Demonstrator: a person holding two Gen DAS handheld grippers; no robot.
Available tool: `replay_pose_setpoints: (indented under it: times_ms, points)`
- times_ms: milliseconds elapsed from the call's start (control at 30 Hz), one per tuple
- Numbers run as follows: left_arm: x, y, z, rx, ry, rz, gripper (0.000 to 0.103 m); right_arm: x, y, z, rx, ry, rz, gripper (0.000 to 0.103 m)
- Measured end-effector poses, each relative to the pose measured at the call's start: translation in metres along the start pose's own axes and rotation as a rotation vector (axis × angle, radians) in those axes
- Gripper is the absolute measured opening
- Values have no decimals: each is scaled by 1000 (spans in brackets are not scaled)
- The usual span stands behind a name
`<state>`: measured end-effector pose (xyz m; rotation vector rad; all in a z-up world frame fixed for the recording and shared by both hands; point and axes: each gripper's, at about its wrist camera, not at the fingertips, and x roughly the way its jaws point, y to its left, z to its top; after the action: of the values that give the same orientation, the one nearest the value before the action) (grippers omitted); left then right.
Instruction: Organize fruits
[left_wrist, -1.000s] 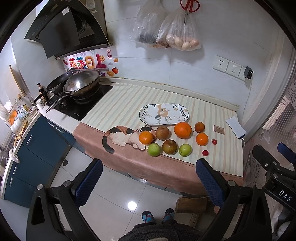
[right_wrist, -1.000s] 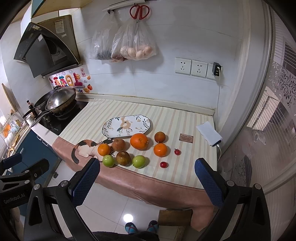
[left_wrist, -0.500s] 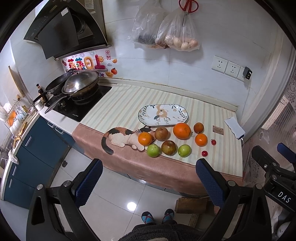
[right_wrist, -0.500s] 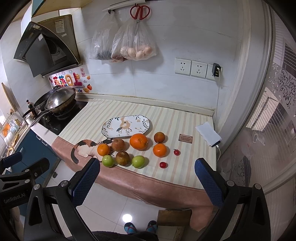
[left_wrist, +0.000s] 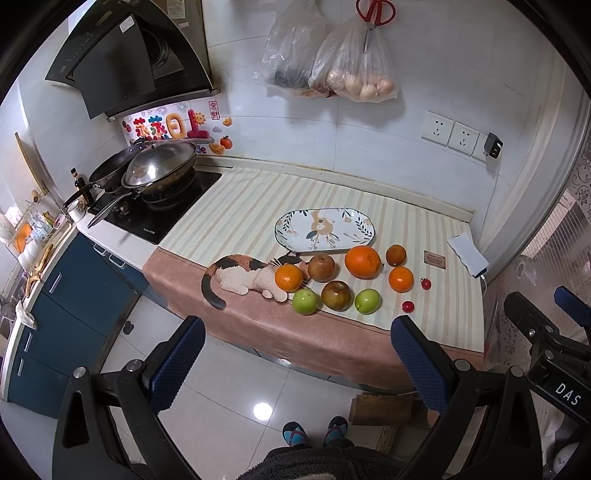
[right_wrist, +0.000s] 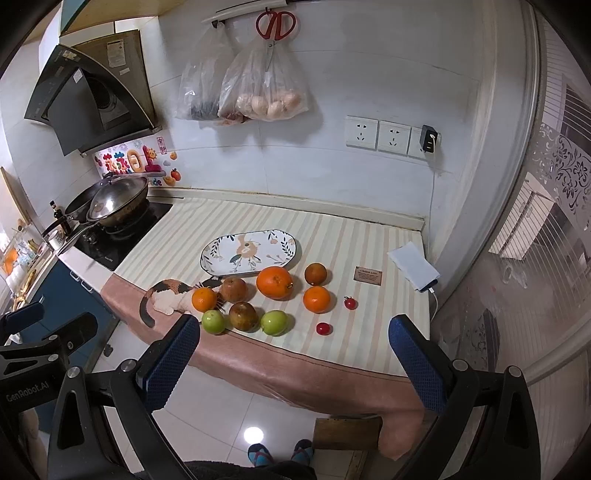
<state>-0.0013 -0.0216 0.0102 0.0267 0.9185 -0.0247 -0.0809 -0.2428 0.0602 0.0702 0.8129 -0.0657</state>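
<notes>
Both sets of jaws are spread wide with nothing between them. The left gripper (left_wrist: 297, 363) and the right gripper (right_wrist: 291, 363) hang side by side out over the tiled floor, well short of the counter edge, both aimed forward and slightly down at the fruit. Their pads (left_wrist: 177, 363) are blue with a dimpled, grippy texture, mounted on matte black frames.

All the fruit sits loose on the striped cloth (right_wrist: 332, 240), clustered just in front of an oval plate (right_wrist: 250, 253), which is glossy ceramic with a leaf and bird pattern and has nothing on it. The big orange (right_wrist: 275, 282) is the largest piece, round with pebbly skin, right at the plate's near rim. Two smaller oranges flank it: one (right_wrist: 204, 299) over the printed cat (right_wrist: 166, 295) on the cloth, one (right_wrist: 316, 299) further right. Three dull brownish round fruits (right_wrist: 234, 289) (right_wrist: 242, 315) (right_wrist: 315, 273) are mixed in, and two smooth green apples (right_wrist: 213, 321) (right_wrist: 274, 322) sit in the front row nearest the edge. Two tiny shiny red cherry tomatoes (right_wrist: 323, 328) (right_wrist: 350, 303) sit apart on the right.

A small brown card (right_wrist: 367, 275) and a white power bank (right_wrist: 413, 266) lie further right. A steel wok (right_wrist: 110, 201) sits on the stove at left.
</notes>
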Motion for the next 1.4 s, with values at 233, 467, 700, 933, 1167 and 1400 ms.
replay_pose_setpoints:
  times_ms: [233,467,700,933,1167,1400]
  points:
    - [0,-2,1,2,-1,1,103,1,-2,2,4,0,1,103]
    - [0,-2,0,1,-1,2,103,1,-2,1,3,-1,1,103]
    - [-1,-8,5,4,2,2,103,2,-2,3,3,2,0,103]
    - [-1,-7,4,5,2,-2,103,3,-3,3,11,1,3,103]
    - [13,-2,22,-3,-31,9,103,14,-3,6,104,-3,13,103]
    - [67,31,46,-8,-10,75,103,63,-5,14,185,43,15,103]
